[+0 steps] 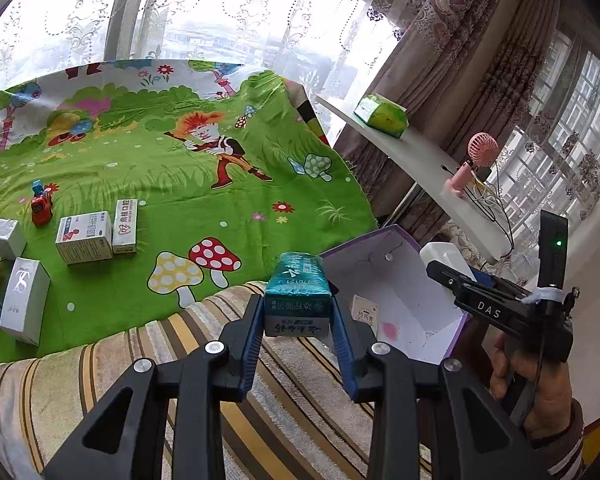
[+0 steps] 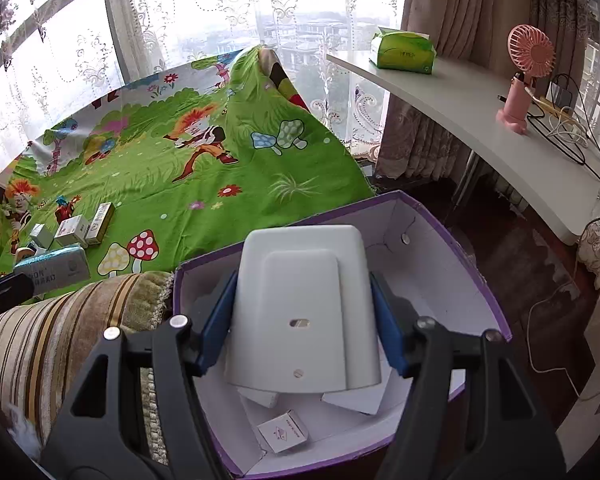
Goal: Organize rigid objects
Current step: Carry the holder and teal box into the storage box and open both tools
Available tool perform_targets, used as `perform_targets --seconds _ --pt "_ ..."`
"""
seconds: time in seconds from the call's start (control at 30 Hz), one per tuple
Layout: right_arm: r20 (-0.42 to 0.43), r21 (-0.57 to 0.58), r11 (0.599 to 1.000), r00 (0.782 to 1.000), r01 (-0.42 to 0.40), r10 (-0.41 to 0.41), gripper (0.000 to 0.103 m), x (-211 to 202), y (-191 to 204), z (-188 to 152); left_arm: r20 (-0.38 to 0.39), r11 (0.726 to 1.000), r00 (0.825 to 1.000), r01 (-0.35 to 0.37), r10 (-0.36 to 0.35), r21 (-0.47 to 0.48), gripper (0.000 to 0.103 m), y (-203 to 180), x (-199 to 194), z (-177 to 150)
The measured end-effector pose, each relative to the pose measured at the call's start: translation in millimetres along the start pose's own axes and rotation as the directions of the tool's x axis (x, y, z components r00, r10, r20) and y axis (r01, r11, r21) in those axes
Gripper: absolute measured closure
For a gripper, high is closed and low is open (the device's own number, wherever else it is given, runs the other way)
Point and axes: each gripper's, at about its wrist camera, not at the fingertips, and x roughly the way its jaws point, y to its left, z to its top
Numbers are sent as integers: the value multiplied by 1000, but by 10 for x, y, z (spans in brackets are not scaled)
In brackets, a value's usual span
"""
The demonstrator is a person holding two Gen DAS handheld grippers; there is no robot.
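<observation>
1. My left gripper (image 1: pixel 298 320) has its jaws clamped on the two long sides of a teal carton (image 1: pixel 298 292). The carton is clear of any surface and hangs just beside the left wall of the purple box (image 1: pixel 458 332), above the striped cushion (image 1: pixel 100 368).
2. My right gripper (image 2: pixel 302 316) has its jaws clamped on the sides of a white plastic case (image 2: pixel 300 300), which I hold over the open mouth of the purple box (image 2: pixel 440 224).
3. Inside the purple box, below the white case, lie a small white carton with red print (image 2: pixel 283 432) and other white packs, partly hidden by the case.
4. The purple box is touching the right end of the striped cushion (image 2: pixel 60 332), at the near edge of the bed with its green cartoon sheet (image 1: pixel 204 208).
5. Well to the left of the purple box, on the green sheet, stand several cartons not yet put away: a white medicine box (image 1: pixel 85 237), a narrow carton with red characters (image 1: pixel 125 226) touching it, a silver-white box (image 1: pixel 24 300) and a small red toy (image 1: pixel 41 208).
6. Beyond the purple box to the right, a curved white table (image 2: pixel 480 128) carries a green tissue pack (image 2: pixel 404 53) and a pink fan (image 2: pixel 520 76) with cables beside it.
7. My right hand (image 1: pixel 540 392), seen from the left wrist view, grips the right gripper's handle beside the purple box.
</observation>
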Motion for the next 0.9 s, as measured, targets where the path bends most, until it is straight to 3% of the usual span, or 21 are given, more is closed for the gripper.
perform_targets --seconds 0.27,0.4,0.9 --pt "28 49 998 998 47 -49 35 -66 -242 49 -44 995 994 98 -97 34 67 -228 103 -39" --pt "38 76 996 998 56 -59 19 -88 -321 69 -50 995 994 94 -92 40 63 -249 118 -54" --pt "16 65 998 1000 25 -26 17 -56 -271 52 -46 997 996 76 -75 24 62 -170 99 -53"
